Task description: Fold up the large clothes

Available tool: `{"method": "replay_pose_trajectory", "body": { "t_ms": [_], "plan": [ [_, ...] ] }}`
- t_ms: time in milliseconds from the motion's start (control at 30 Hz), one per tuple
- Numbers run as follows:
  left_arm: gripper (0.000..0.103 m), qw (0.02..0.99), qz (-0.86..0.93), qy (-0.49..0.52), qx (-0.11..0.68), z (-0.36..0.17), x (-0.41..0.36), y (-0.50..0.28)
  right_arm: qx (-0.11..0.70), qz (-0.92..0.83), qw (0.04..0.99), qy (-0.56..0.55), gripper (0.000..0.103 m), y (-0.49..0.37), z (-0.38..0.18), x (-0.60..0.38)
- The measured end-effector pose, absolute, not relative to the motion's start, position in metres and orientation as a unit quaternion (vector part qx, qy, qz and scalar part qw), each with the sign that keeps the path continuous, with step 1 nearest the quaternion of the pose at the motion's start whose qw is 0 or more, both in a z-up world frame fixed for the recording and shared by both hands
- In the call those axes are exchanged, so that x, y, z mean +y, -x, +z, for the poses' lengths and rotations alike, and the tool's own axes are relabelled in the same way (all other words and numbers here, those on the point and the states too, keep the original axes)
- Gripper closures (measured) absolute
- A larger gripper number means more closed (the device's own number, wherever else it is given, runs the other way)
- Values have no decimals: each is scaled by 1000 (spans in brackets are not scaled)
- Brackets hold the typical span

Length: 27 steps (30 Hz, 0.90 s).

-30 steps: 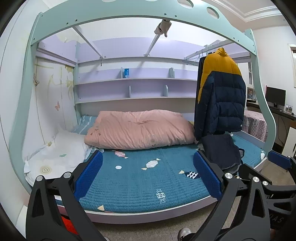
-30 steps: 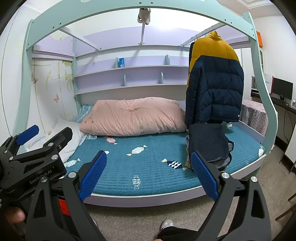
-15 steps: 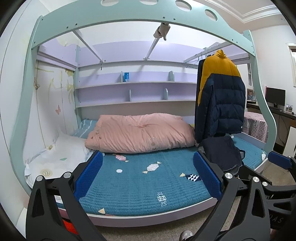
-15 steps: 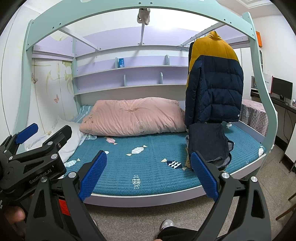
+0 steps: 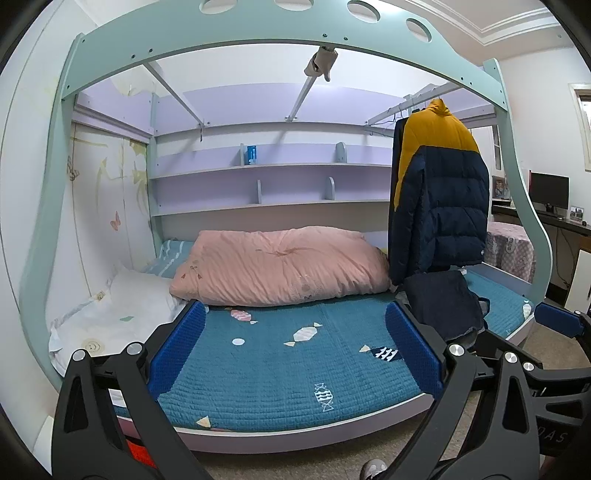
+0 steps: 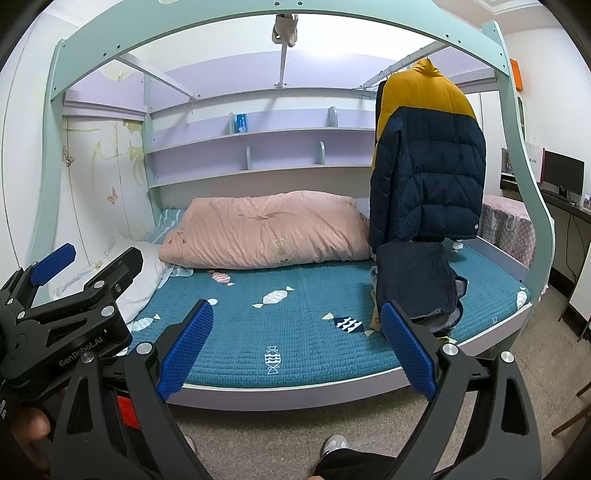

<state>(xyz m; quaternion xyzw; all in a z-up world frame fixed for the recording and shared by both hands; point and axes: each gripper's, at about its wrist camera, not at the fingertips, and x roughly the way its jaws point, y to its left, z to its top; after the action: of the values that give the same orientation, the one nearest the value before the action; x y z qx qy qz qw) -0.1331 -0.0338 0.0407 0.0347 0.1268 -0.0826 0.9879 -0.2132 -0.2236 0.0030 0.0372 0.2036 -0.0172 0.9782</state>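
Note:
A navy and yellow puffer jacket (image 5: 439, 206) (image 6: 428, 166) hangs from a rail at the right end of the lower bunk. Below it a folded dark denim garment (image 5: 443, 306) (image 6: 415, 280) lies on the teal quilted mattress (image 5: 277, 354) (image 6: 295, 314). My left gripper (image 5: 295, 350) is open, held in front of the bed with nothing between its blue pads. My right gripper (image 6: 297, 347) is open too, also short of the bed edge. In the right wrist view, the left gripper's body (image 6: 70, 310) shows at the left.
A pink duvet (image 5: 280, 269) (image 6: 266, 229) lies along the back of the mattress, with a white pillow (image 5: 122, 314) at the left end. The mint bunk frame (image 5: 258, 29) arches overhead. Shelves line the back wall. A desk with a monitor (image 5: 548, 190) stands right. The person's shoe (image 6: 332, 445) is on the floor.
The left wrist view has tilted upward a little, so the bed sits lower in frame. The right gripper has barely moved. Both stay open.

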Motion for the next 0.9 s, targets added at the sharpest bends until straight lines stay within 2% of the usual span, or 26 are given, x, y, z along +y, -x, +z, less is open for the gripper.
{"method": "replay_pose_trajectory", "body": {
  "t_ms": [900],
  "plan": [
    [5,988,-82,-37,126,41,-32,132,204,-19,978,-36,14,213,2,-224]
  ]
}}
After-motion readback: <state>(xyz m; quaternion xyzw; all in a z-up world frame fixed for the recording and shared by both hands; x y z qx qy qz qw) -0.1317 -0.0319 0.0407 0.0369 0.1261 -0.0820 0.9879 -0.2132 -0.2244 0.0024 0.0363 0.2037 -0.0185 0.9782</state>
